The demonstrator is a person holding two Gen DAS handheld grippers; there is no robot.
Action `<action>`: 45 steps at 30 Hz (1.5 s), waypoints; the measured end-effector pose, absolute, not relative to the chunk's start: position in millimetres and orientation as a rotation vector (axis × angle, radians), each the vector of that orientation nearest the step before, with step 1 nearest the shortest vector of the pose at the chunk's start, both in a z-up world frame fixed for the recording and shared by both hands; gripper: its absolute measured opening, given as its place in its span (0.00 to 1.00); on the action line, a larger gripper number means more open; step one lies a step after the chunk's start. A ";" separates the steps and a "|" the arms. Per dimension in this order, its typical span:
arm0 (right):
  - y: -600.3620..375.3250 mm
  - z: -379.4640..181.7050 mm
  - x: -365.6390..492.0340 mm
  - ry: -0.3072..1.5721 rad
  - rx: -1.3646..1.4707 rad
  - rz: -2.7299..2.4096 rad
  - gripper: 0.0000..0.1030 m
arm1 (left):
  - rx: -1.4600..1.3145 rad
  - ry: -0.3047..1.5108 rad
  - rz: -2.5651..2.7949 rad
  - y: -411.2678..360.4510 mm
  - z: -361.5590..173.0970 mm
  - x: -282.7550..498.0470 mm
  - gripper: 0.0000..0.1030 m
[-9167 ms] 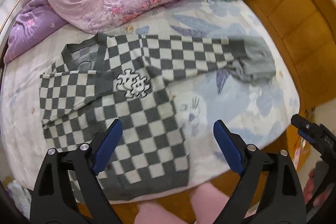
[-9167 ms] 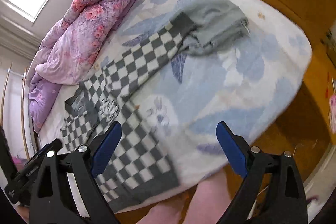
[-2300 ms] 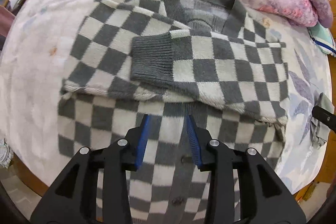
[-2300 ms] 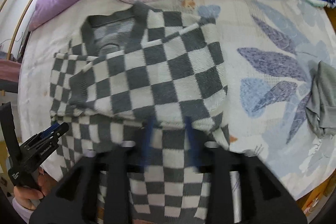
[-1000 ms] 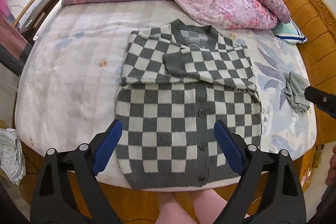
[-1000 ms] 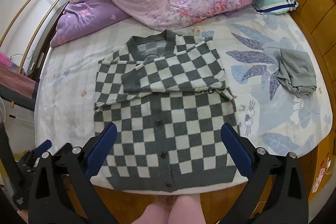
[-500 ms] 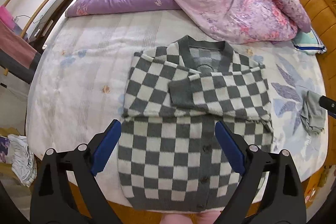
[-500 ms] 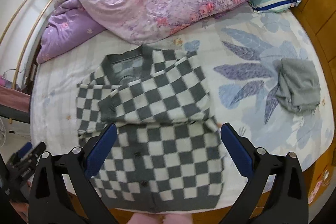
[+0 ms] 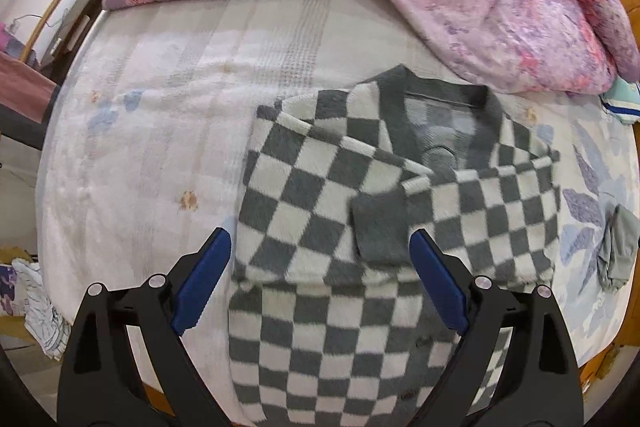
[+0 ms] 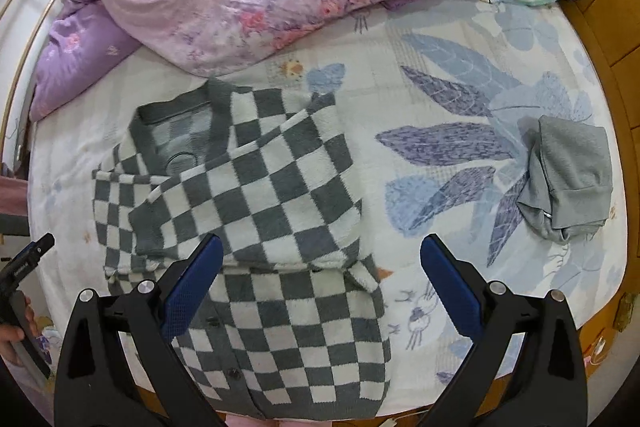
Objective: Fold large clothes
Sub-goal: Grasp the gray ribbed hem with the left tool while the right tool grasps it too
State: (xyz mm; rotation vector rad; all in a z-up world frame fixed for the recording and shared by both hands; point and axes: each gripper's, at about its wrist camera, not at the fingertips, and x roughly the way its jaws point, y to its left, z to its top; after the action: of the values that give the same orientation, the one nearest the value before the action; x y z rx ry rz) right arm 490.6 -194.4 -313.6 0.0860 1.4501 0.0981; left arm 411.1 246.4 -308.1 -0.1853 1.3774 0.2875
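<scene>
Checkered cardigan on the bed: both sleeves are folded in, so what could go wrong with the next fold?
The crossed sleeves lie loose on the checkered cardigan; lifting the hem over them could drag them askew. The hem reaches the bed edge nearest the person and may slip off. Both the left gripper and the right gripper are open and apart, so uneven grabs could skew the fold.

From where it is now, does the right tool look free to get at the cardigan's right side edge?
Probably yes. The right tool is open over the checkered cardigan, and that edge lies bare on the sheet; the grey garment lies well off to the right.
</scene>
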 end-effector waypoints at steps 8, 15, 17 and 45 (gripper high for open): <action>-185.9 -361.7 543.1 1.554 0.115 0.035 0.92 | -0.398 1.432 0.239 319.5 -374.5 475.7 0.88; -161.0 -403.8 577.6 1.629 0.074 0.044 0.92 | -0.554 1.497 0.303 381.0 -440.2 516.5 0.88; -153.0 -414.1 586.1 1.650 0.071 0.062 0.92 | -0.542 1.531 0.305 388.7 -458.0 525.7 0.88; -143.7 -524.1 657.3 1.724 -0.009 0.174 0.20 | -0.300 1.533 0.236 373.5 -478.6 526.1 0.21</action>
State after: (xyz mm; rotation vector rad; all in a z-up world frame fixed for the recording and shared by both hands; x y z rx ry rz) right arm 657.3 -143.7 -524.1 -0.0089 1.7243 0.1737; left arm 526.1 373.5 -478.6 -0.3002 1.5326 0.2356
